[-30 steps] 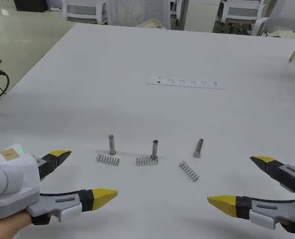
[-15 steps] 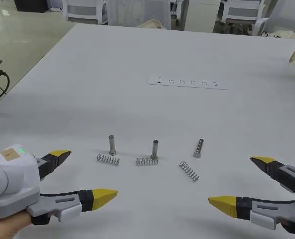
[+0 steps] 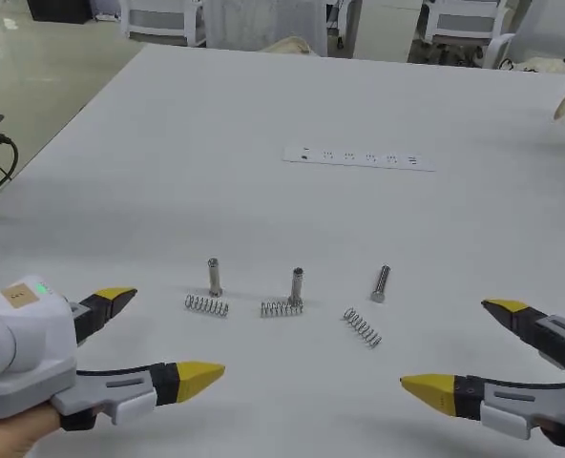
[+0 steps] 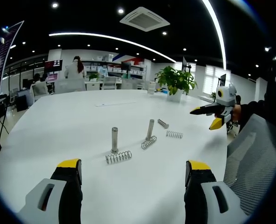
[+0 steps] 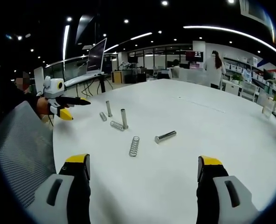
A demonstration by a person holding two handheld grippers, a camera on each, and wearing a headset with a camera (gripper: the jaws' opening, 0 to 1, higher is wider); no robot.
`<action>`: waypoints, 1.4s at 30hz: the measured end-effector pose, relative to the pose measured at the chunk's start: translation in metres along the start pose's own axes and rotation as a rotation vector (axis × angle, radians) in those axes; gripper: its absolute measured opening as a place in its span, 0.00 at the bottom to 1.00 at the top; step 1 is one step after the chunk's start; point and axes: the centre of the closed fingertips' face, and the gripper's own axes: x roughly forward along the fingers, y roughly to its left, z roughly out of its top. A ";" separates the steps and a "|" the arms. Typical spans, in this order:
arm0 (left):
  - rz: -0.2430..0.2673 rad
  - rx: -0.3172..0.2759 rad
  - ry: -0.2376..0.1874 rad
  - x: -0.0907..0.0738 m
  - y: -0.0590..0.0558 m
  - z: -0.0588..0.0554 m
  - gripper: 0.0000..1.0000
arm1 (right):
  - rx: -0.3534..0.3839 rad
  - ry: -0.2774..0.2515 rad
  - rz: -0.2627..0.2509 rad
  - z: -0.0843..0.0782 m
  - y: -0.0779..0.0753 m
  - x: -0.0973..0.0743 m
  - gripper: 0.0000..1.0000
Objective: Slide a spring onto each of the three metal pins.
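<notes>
Both grippers hover wide open and hold nothing: the left gripper (image 3: 166, 332) by the near-left part of the table (image 3: 263, 191), the right gripper (image 3: 451, 345) by the near-right. Between them, close to the near edge, the parts lie in a row. The left pin (image 3: 214, 277) and middle pin (image 3: 297, 286) stand upright. The right pin (image 3: 381, 283) lies on its side. The left spring (image 3: 206, 305) lies just in front of its pin, the middle spring (image 3: 281, 308) seems to touch the foot of its pin, and the right spring (image 3: 362, 327) lies a little apart from its pin.

No spring is on a pin, so the first pick looks like the step in hand. Pinch a spring lightly across its coils near one end, leaving the other end free and the bore open. Steady the upright pin with the other gripper, low on its shaft, line up the bore over the tip, then lower it. The fallen pin likely needs lifting or standing first.
</notes>
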 end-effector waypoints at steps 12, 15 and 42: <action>-0.002 0.004 -0.001 0.000 -0.001 0.000 0.88 | -0.001 0.003 -0.004 0.001 -0.002 -0.001 0.94; -0.001 0.003 -0.002 0.000 -0.001 0.001 0.88 | -0.004 0.004 -0.005 0.002 -0.003 -0.001 0.94; -0.007 0.008 0.006 0.000 -0.002 -0.001 0.86 | 0.001 0.010 -0.007 0.001 -0.003 -0.004 0.93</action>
